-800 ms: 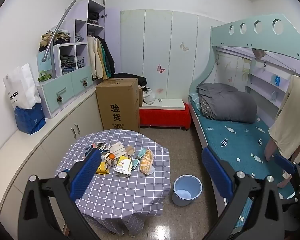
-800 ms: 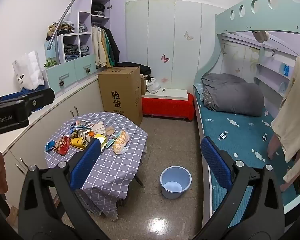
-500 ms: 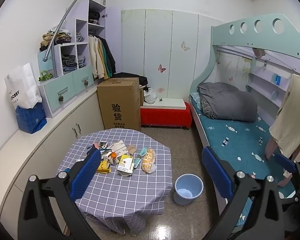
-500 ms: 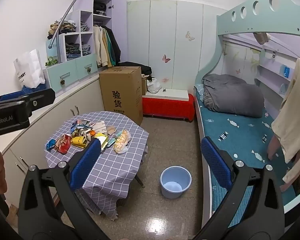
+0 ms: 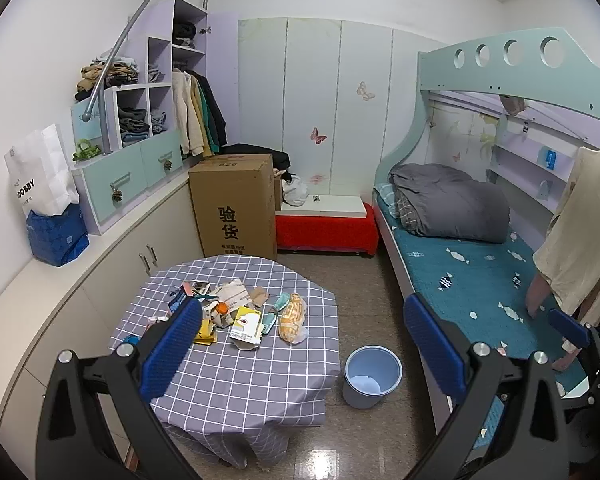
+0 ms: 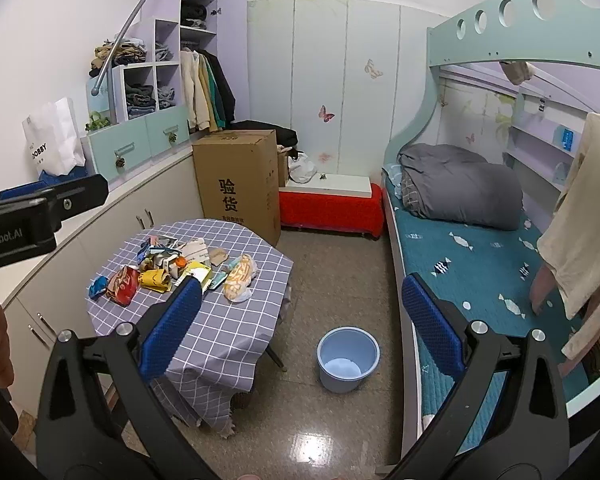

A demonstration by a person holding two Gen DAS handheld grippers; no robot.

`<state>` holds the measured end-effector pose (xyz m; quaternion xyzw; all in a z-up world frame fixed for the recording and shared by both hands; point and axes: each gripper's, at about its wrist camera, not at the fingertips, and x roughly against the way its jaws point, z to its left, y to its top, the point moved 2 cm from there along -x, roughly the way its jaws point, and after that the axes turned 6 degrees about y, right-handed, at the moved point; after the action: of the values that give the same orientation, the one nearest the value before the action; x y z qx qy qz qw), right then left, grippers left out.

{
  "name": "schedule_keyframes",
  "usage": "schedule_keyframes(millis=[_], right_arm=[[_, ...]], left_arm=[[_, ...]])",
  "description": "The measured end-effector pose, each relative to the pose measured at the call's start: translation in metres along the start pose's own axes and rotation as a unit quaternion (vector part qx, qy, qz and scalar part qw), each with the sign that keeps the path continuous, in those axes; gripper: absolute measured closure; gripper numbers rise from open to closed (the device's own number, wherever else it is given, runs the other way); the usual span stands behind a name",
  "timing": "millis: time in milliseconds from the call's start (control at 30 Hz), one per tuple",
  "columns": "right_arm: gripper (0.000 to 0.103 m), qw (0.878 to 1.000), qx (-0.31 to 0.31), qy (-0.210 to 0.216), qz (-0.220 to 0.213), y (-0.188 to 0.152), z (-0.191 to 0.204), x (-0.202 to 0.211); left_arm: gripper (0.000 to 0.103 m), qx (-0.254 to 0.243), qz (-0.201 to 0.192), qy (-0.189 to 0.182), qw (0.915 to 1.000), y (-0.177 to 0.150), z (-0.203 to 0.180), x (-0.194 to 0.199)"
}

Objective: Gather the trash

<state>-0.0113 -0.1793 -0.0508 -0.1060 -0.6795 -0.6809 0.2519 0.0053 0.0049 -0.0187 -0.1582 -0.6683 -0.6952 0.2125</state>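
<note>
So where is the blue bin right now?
In both wrist views the blue bin stands on the floor, between the checked table on its left and the lower bunk on its right.

bench: landmark | trash pile: on bench, far half | bucket: on floor, just right of bench | cardboard box: behind bench | low platform: right of box, behind bench | bunk bed: right of bench, beyond bucket | cabinets: left of bench
</note>
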Motion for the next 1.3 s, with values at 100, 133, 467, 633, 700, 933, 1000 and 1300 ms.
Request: schedule_keyframes(millis=[100, 133, 467, 633, 700, 933, 1000, 1300], right_arm=[[0.005, 1.000, -0.001, -0.003, 0.000, -0.001, -0.001, 0.001], [0.005, 1.000, -0.001, -0.004, 0.000, -0.001, -0.002, 0.002], [0.005, 1.000, -0.002, -0.008, 0.005, -0.001, 0.000, 0.002], [0.005, 1.000, -0.003, -0.008, 0.005, -0.002, 0.000, 0.002], [0.005, 1.000, -0.002, -0.008, 0.005, -0.002, 0.001, 0.002], [0.005, 1.000, -0.005, -0.007, 0.011, -0.005, -0.002, -0.002], [0.005, 1.000, -0.005, -0.007, 0.013, -0.005, -0.003, -0.003], [0.005, 1.000, -0.006, -0.001, 0.020, -0.003, -0.005, -0.009]], left_arm=[[0.004, 0.000, 0.000, -0.003, 1.0000, 0.001, -0.001, 0.001], [0.004, -0.001, 0.000, -0.004, 1.0000, 0.000, -0.002, 0.000], [0.004, -0.002, 0.001, -0.010, 1.0000, 0.002, -0.002, 0.000], [0.004, -0.002, 0.000, -0.010, 0.9999, 0.001, -0.002, -0.001], [0.004, -0.002, 0.001, -0.010, 0.9999, 0.001, -0.002, -0.001], [0.004, -0.003, 0.006, -0.010, 0.9999, 0.000, -0.005, -0.005], [0.004, -0.004, 0.007, -0.010, 0.9999, 0.000, -0.004, -0.007], [0.004, -0.004, 0.011, -0.008, 0.9999, -0.001, -0.005, -0.011]])
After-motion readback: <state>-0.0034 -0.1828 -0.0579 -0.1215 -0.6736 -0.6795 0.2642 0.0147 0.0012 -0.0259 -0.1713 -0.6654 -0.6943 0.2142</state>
